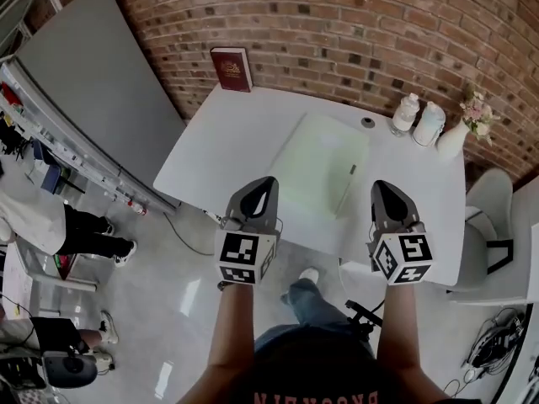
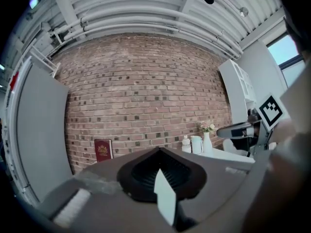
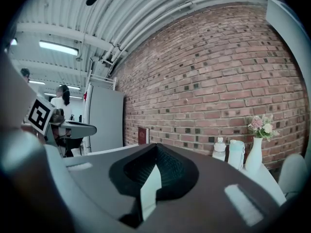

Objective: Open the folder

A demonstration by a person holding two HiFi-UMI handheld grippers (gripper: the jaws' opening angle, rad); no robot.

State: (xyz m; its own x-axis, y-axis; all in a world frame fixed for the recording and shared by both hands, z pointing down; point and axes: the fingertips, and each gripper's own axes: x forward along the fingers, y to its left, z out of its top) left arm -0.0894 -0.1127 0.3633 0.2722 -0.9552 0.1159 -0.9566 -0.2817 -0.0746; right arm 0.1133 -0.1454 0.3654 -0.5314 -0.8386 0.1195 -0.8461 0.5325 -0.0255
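Both tools held level at the near edge of the white table (image 1: 215, 137), side by side and well apart. Left gripper (image 1: 268, 182): jaws clenched together, nothing between them; its own view shows the 2 dark pads meeting at a point with only brick wall (image 2: 146, 91) beyond. Right gripper (image 1: 379, 187): same, pinched closed and empty. The folder (image 1: 318, 167), pale green, lies flat and closed on the table, ahead of and between the 2 grippers, its near edge just past the left gripper's tip. A thin strip (image 1: 347, 188) sits on its cover nearer the right gripper; pen or clasp, cannot tell. Judgement: the folder is laid square to the person so that a cover edge faces the jaws, and the grippers flank it, likely so 1 can steady it while the other lifts the cover. Opening not yet begun; jaws would have to part first to take an edge. Far beyond both tips, clear of the work: a red book (image 1: 231, 68) propped on the wall, 2 bottles (image 1: 406, 114), a vase (image 1: 453, 140).
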